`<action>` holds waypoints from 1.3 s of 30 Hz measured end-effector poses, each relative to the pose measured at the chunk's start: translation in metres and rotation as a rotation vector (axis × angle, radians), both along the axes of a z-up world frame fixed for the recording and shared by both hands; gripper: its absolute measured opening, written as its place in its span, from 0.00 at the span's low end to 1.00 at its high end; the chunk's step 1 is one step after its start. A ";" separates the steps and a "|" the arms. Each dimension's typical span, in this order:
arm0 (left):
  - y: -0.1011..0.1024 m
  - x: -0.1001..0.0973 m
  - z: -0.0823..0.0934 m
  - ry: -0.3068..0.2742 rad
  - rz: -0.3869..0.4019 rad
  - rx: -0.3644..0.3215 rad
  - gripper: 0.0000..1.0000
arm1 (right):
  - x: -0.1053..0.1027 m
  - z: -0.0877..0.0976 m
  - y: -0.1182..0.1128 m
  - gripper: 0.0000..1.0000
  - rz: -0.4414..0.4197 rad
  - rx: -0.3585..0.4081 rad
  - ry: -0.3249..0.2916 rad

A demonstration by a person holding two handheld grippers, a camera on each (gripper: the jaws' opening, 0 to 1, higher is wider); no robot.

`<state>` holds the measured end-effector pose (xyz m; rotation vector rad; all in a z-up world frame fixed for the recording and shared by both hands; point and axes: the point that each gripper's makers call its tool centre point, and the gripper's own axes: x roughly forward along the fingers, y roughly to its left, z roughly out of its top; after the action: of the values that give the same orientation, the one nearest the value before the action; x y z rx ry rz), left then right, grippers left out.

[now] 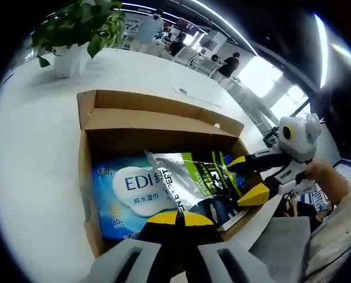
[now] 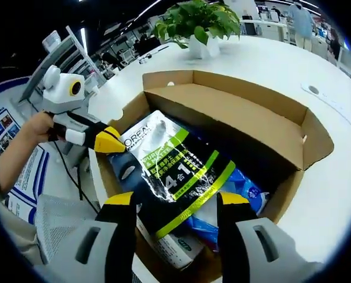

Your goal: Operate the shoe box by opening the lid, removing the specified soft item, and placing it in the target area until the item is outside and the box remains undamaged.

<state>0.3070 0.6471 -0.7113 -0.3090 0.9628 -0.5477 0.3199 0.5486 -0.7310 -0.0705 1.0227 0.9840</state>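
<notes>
**Open shoe box with soft pouch at the grippers**

The cardboard shoe box (image 2: 240, 112) stands on a white table (image 1: 33, 153), lid folded back. Inside, a silver, black and green soft pouch (image 2: 175, 171) lies tilted over a blue wet-wipe pack (image 1: 125, 191). The right gripper (image 2: 175, 203) has its jaws spread, one either side of the pouch's lower end. The left gripper (image 1: 178, 217) has its yellow tips together at the box's near edge; whether they pinch anything cannot be told. A potted plant (image 2: 199, 23) stands beyond the box
</notes>
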 end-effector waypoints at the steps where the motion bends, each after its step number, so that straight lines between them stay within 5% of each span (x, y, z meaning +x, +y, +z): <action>1: 0.000 0.000 0.000 -0.002 -0.001 -0.001 0.00 | 0.001 -0.001 0.000 0.51 -0.002 -0.005 0.002; 9: 0.000 0.000 -0.001 -0.011 -0.014 0.003 0.00 | 0.002 -0.005 0.004 0.47 -0.015 0.004 0.023; 13: 0.001 -0.001 -0.002 -0.015 -0.014 0.005 0.00 | 0.002 -0.002 0.003 0.26 -0.017 0.013 0.017; 21: -0.002 -0.002 -0.002 -0.018 -0.025 0.008 0.00 | 0.002 -0.001 0.001 0.16 -0.036 0.020 -0.003; 39: -0.008 -0.003 0.009 -0.048 -0.023 0.023 0.00 | 0.004 0.012 -0.009 0.02 -0.062 0.022 -0.040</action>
<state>0.3042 0.6392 -0.7018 -0.2640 0.9263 -0.5622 0.3236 0.5398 -0.7187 -0.0400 0.9714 0.9337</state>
